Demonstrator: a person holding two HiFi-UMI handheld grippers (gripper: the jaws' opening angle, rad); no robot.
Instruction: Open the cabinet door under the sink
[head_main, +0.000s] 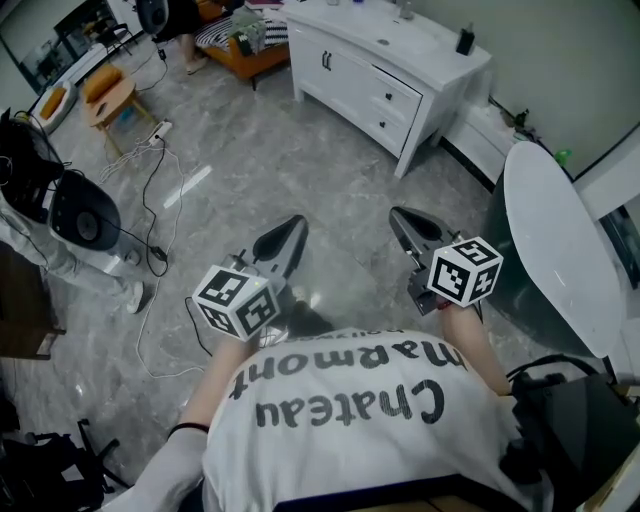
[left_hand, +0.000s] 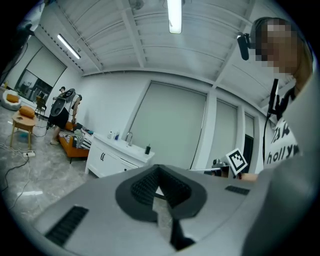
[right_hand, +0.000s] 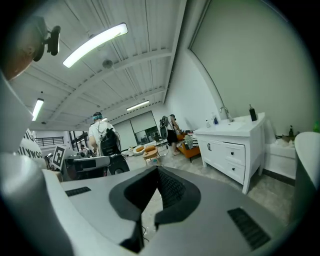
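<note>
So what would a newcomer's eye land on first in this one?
The left gripper and right gripper sit side by side low in the head view, both shut and empty, with bold black-and-white marker cubes on them. Beyond them, across the grey marble floor, the white sink cabinet stands some way off with its doors closed.

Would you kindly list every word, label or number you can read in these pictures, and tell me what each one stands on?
"Chateau marmont": on the person's white shirt, upside down in the head view.
"holly": same shirt, left gripper view; the rest is cut off.
Marker cubes: square patterns only, no words.
Bottle on the sink cabinet: label too small to read.
</note>
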